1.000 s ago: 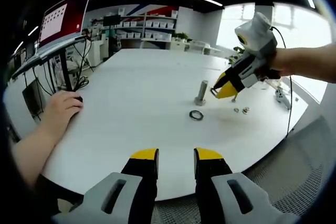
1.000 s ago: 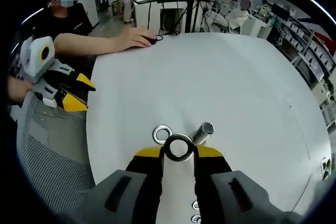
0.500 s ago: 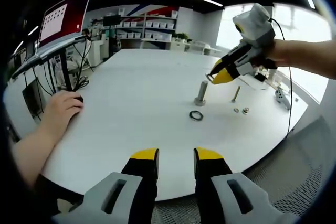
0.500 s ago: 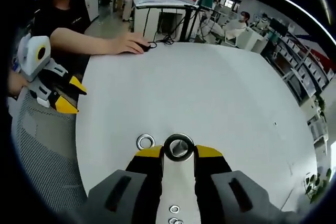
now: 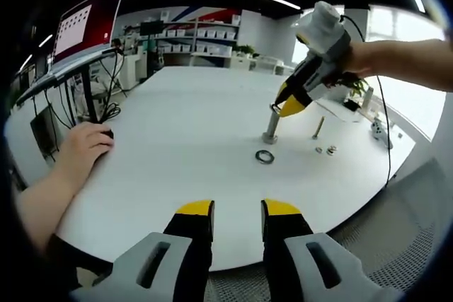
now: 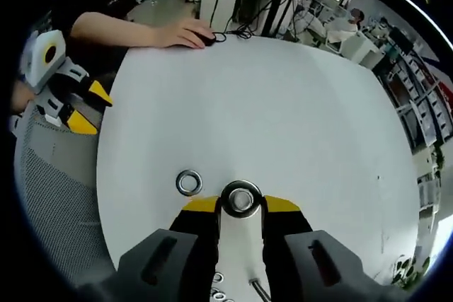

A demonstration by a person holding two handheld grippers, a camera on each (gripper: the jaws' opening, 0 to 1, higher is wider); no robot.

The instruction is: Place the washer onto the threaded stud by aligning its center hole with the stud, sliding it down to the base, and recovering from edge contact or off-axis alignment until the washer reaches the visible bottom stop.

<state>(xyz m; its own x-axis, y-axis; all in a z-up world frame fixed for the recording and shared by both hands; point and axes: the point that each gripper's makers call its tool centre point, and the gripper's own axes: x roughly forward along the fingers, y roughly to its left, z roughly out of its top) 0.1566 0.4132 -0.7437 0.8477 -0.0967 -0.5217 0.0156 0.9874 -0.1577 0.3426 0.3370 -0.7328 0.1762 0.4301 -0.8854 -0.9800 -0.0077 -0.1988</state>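
No writing can be read on the red laptop screen [image 5: 85, 22]. The right gripper [image 6: 240, 206] pinches a shiny metal washer [image 6: 241, 198] between its yellow-tipped jaws; in the right gripper view the ring lies around the top of the threaded stud [image 5: 272, 125]. In the left gripper view this gripper [image 5: 287, 102] touches the top of the grey upright stud on the white round table [image 5: 177, 139]. Half a second ago it was a little higher and beside the stud. A second flat washer [image 5: 265, 155] lies on the table near the stud base. A loose bolt [image 5: 318, 126] lies farther away. The left gripper [image 5: 237, 211] stands spread and empty above the table edge.
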